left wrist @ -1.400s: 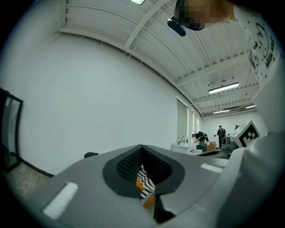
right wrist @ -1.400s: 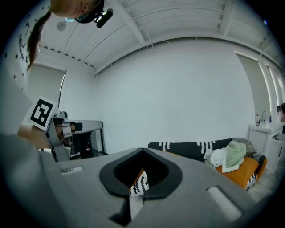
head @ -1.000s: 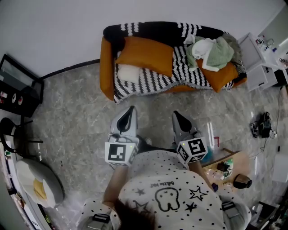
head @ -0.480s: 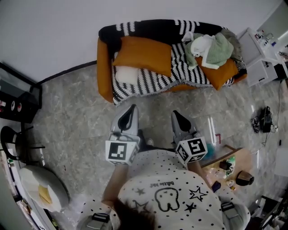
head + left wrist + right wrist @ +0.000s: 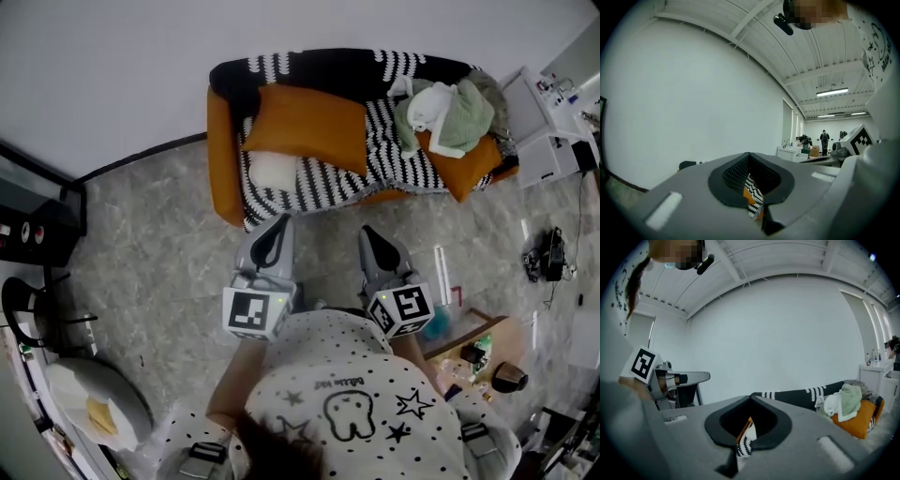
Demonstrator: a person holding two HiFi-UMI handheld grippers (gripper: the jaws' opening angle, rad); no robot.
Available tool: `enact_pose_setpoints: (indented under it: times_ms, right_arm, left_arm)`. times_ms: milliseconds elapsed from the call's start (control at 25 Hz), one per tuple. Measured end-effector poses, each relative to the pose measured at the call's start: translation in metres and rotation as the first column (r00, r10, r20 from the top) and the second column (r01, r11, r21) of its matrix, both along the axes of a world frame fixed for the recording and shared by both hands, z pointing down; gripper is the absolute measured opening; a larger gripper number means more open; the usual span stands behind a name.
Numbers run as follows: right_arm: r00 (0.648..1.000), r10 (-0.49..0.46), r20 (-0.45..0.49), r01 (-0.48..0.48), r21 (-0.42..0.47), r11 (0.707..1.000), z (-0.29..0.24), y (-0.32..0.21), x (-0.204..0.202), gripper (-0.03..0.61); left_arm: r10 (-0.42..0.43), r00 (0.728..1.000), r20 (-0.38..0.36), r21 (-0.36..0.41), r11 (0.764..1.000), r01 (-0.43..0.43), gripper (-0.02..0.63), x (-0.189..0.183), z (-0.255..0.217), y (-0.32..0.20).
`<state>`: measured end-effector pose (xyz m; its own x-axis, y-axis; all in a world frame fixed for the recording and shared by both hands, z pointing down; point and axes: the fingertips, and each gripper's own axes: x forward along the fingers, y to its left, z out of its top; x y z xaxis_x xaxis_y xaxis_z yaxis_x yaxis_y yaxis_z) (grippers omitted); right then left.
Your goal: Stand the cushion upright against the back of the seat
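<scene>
Stepping nearer the sofa (image 5: pixel 221 159) than a second ago, with left gripper (image 5: pixel 277 225) and right gripper (image 5: pixel 373 234) both empty, jaws together, closing on the orange cushion (image 5: pixel 305 127) lying on its seat, not yet stood up.

The orange cloth cushion (image 5: pixel 305 127) looks matt and smooth. The black-and-white striped knitted throw (image 5: pixel 328 173) is coarse and ribbed. The orange sofa (image 5: pixel 220 159) seems smooth, perhaps leatherette. The grey mottled floor (image 5: pixel 159 244) looks like faintly glossy stone.
</scene>
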<state>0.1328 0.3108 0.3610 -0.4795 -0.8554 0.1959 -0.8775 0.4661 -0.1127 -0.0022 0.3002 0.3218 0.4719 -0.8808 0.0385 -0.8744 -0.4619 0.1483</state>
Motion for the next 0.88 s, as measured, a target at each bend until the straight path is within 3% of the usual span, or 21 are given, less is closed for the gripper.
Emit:
enact_pose_setpoints:
  times_ms: [480,880]
  right_arm:
    - [1.0,0.007,-0.007,-0.008,-0.023,1.0,0.013,-0.045,-0.046,-0.005]
    - [1.0,0.004,-0.01,-0.004,-0.055,0.998,0.022,-0.072,-0.06,-0.005]
  left_arm:
    - [0.049,0.998,-0.038,0.028,0.998,-0.048,-0.005,-0.038,0.0,-0.046]
    - [0.014,0.998,-0.055,-0.02,1.0,-0.016,-0.005,-0.061,0.009,-0.07]
